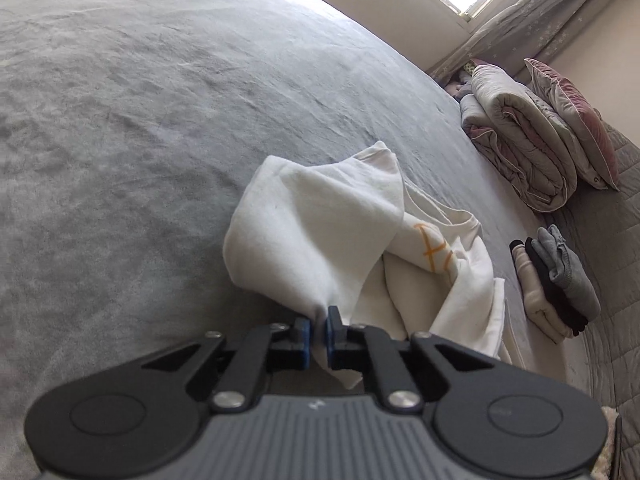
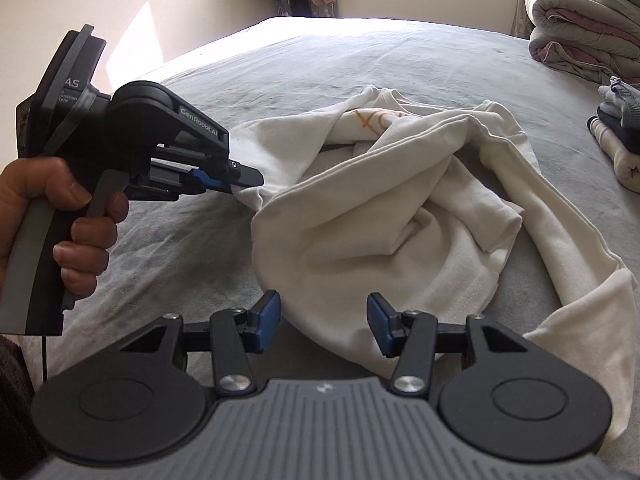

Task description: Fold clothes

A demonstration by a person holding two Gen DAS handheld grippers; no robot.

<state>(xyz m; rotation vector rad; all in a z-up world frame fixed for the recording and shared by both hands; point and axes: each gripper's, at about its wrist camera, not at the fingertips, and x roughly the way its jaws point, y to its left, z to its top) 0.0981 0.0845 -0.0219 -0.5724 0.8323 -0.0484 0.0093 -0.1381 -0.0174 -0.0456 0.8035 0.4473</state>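
Observation:
A white T-shirt (image 2: pixel 380 208) with orange print lies crumpled on the grey bed; it also shows in the left wrist view (image 1: pixel 320 232). My left gripper (image 1: pixel 317 330) is shut on a bunched edge of the shirt and lifts that part. It also shows in the right wrist view (image 2: pixel 250 184), held by a hand at the left. My right gripper (image 2: pixel 323 322) is open, with its blue pads to either side of the shirt's near edge, just above the cloth.
The grey bed cover (image 1: pixel 140 140) spreads wide to the left. A stack of folded clothes (image 1: pixel 556 284) lies to the right, also in the right wrist view (image 2: pixel 620 136). A rolled quilt (image 1: pixel 520 136) and a pillow (image 1: pixel 576 120) sit beyond it, below a window.

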